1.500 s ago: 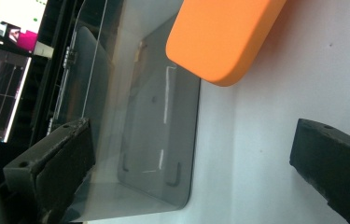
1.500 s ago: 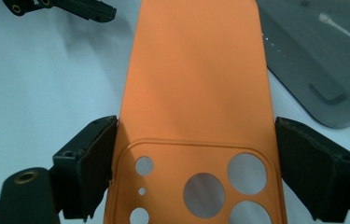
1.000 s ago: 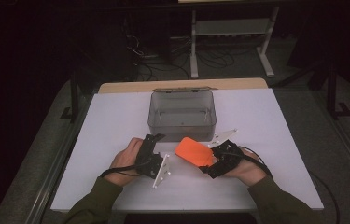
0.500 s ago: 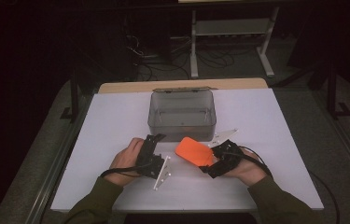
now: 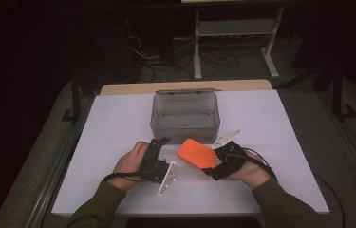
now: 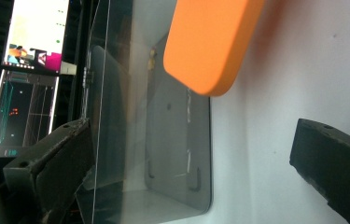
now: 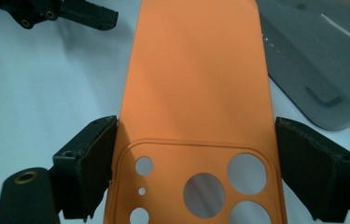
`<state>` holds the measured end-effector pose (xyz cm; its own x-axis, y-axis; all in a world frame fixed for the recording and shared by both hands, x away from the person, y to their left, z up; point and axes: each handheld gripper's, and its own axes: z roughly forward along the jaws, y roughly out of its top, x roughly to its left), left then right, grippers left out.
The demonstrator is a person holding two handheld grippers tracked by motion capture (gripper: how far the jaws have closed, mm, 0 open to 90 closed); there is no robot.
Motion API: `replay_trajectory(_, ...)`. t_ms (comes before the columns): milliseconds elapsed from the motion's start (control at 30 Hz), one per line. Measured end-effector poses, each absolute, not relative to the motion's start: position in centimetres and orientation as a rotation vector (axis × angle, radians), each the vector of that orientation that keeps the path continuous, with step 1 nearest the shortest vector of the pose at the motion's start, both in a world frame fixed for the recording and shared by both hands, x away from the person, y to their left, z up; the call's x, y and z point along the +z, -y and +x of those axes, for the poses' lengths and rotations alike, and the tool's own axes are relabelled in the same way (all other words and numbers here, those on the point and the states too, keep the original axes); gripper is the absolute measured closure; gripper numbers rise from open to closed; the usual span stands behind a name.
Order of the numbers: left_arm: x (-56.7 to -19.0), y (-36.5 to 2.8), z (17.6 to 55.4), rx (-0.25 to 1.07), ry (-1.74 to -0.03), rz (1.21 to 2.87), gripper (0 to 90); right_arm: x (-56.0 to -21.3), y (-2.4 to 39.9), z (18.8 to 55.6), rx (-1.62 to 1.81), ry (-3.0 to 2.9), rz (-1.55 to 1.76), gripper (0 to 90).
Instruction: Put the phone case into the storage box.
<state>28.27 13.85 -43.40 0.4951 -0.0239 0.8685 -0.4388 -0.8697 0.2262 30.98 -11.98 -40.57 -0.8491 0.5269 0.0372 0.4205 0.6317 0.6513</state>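
I have the matte orange phone case point(image 7: 196, 93), a smooth slab with rounded corners and round camera cut-outs at one end, clamped across its width in my right claw point(image 5: 210, 160); both padded jaws press on its long edges just above the cut-outs. The case juts out of the claw towards the clear grey plastic box point(image 5: 185, 116), with its far end just short of the box's near wall and raised off the white worktop point(image 5: 118, 118). In the left claw's view that far end hangs against the box's glossy, see-through wall.

The box is rectangular with rounded corners and an open top, and it is bare inside apart from moulded ridges on its floor. My left claw point(image 5: 165, 141) sits to the left of the case and just in front of the box's near left corner, jaws spread wide with nothing between them. A thin white plastic bracket point(image 5: 166, 176) lies on the worktop beside that claw, well in front of the box. Another flat white piece point(image 5: 228, 137) lies off the box's near right corner.

Left, right and behind the box, the matte worktop runs on bare to its edges.
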Motion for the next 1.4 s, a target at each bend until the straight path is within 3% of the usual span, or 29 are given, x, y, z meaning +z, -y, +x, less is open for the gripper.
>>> replay_trajectory(1400, -42.8, -12.8, 27.1, 1.417, 0.43, 2.218, 0.0, -39.4, 8.7, 31.8, 1.044, -2.731, 0.741, 15.2)
